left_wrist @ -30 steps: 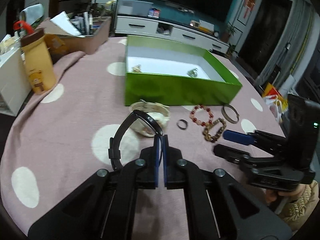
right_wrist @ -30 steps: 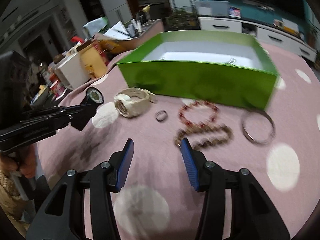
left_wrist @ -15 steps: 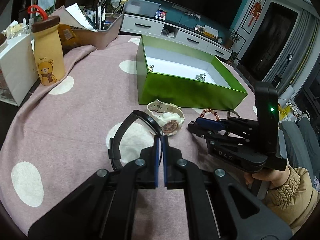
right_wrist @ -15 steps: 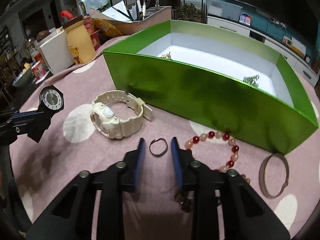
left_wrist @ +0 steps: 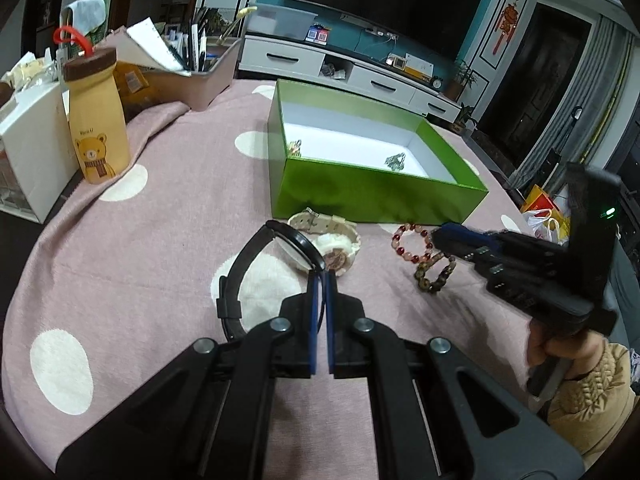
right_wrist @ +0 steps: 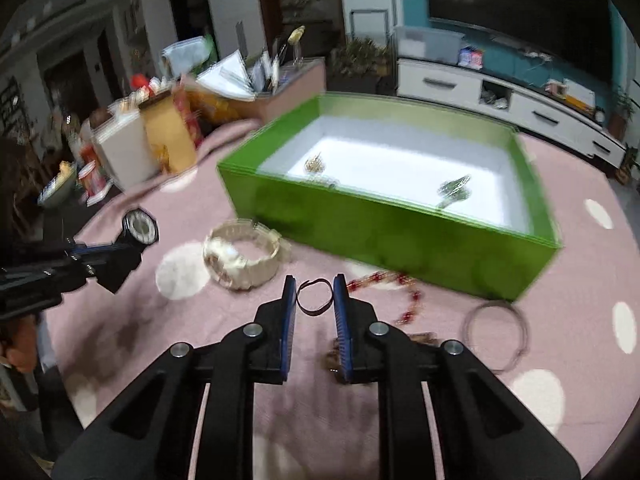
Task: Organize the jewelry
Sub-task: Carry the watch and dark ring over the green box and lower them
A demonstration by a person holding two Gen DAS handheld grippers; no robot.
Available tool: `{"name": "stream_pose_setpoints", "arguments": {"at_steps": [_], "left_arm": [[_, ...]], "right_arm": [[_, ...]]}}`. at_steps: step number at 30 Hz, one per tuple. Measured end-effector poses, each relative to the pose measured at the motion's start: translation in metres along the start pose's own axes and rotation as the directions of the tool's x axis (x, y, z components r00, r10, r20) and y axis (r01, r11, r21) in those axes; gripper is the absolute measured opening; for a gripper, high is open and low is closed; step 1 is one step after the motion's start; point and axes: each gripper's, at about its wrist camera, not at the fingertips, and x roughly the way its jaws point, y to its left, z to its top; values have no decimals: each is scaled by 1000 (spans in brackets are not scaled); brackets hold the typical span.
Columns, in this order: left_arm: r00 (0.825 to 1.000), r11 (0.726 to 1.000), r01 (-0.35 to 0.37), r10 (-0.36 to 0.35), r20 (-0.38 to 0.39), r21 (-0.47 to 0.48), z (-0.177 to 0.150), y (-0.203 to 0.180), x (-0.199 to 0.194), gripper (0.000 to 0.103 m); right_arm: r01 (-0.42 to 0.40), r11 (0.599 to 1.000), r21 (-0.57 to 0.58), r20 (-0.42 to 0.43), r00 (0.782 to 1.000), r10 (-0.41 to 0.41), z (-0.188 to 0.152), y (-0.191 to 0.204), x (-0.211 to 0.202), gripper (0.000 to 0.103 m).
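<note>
My left gripper (left_wrist: 320,276) is shut on the case of a black watch (left_wrist: 294,242), whose strap curls off to the left above the table. My right gripper (right_wrist: 314,286) is shut on a small dark ring (right_wrist: 310,311), which hangs between the blue pads just above the pink cloth. The green box (right_wrist: 384,232) stands straight beyond it, with two small jewellery pieces (right_wrist: 316,164) on its white floor. In front of the box lie a cream watch (right_wrist: 240,258), a red bead bracelet (left_wrist: 397,240), a brown bead bracelet (left_wrist: 424,282) and a metal bangle (right_wrist: 469,326).
At the table's left stand a yellow bear bottle (left_wrist: 96,120), a white box (left_wrist: 28,152) and a tray of pens and papers (left_wrist: 200,76). The person's hand in a knitted sleeve (left_wrist: 560,344) holds the right gripper at the lower right.
The right gripper's jaws narrowed around the ring on the cloth and then rose with it toward the green box. The left gripper kept the black watch and stayed put.
</note>
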Motion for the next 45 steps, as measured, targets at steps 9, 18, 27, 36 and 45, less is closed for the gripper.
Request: {"name": "stream_pose_setpoints", "arguments": {"at_steps": [9,18,27,36,45], "left_arm": [[997,998,-21,16,70,67,34,-19,-16,3],[991,985,-47,25,131,168,87,-54,-20,3],[994,987,-43,26,108,153,141,-69,5,3],[1000,994,-12,11,9,112,171,-75,60,3],[995,998,-10,16,-101,65,182,-71,134,5]], "right_arm": [[81,995,63,185,978,-92,33,-43,-85,19],[124,991,45,259,957,-131,57,-54,-112,19],[129,991,32,268,954,-133,77,-61,-102,19],[98,992,77,194,975,-111,92,-84,-64,19],[112,989,93,83,989,-119,97,-100,-13,19]]}}
